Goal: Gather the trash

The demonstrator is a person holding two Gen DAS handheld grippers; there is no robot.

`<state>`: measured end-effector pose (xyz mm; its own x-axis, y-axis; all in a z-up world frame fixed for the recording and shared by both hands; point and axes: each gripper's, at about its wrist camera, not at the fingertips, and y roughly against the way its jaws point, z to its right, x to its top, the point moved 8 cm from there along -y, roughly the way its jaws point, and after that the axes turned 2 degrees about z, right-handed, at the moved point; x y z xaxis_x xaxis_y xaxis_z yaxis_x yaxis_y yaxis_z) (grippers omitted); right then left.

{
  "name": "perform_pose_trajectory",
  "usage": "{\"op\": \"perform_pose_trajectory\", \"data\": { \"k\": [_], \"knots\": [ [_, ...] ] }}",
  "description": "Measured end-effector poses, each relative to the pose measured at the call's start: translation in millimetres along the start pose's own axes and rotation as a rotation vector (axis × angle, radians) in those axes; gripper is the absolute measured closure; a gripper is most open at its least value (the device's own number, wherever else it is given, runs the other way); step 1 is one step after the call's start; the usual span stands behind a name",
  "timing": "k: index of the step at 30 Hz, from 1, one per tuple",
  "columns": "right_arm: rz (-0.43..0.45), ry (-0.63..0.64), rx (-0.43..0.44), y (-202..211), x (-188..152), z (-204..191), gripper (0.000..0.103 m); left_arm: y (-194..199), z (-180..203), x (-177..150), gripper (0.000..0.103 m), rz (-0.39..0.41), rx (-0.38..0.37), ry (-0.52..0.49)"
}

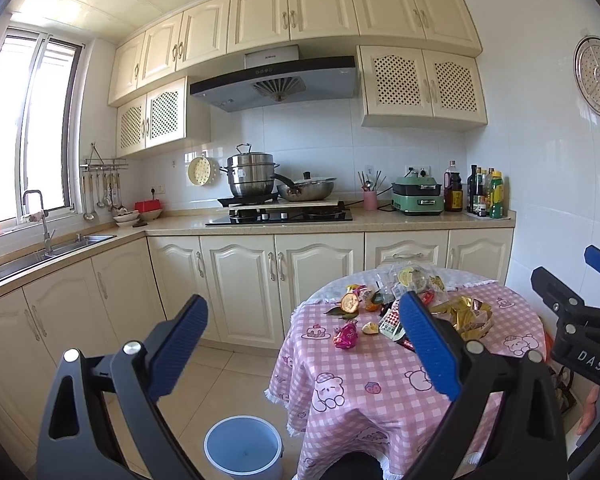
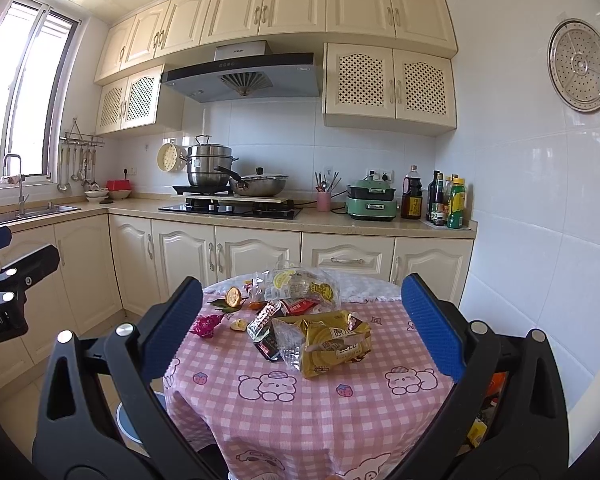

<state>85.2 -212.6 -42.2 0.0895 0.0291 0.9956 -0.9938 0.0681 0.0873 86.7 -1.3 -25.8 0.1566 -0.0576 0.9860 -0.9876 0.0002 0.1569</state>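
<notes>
A round bench (image 2: 380, 420) under a pink checked cloth printed with bears carries a gold snack bag (image 2: 332, 344), a clear plastic wrapper (image 2: 300, 284), a magenta foil wrapper (image 2: 205, 325) and citrus peel (image 2: 233, 297). On the tiled floor (image 1: 220, 380) beside it stands a pale blue bin (image 1: 243, 446).

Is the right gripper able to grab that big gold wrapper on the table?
Probably yes. The right gripper is open, with its fingers spread wider than the gold wrapper, which lies on top of the pile on the pink table. Nothing sits between them; it just needs to move forward and down.
</notes>
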Motion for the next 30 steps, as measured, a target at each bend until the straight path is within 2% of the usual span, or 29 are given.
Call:
{"op": "perform_pose_trajectory", "data": {
  "k": [13,30],
  "knots": [
    [-0.004,-0.001,-0.001,-0.2,-6.5,-3.3,0.005,-3.0,-3.6,-14.3,0.009,-0.009,-0.001,-0.005],
    [-0.027,-0.015,0.007,-1.9,-15.4,-4.1,0.005,-6.0,-0.9,-11.9,0.009,-0.014,0.001,-0.007]
  ]
}}
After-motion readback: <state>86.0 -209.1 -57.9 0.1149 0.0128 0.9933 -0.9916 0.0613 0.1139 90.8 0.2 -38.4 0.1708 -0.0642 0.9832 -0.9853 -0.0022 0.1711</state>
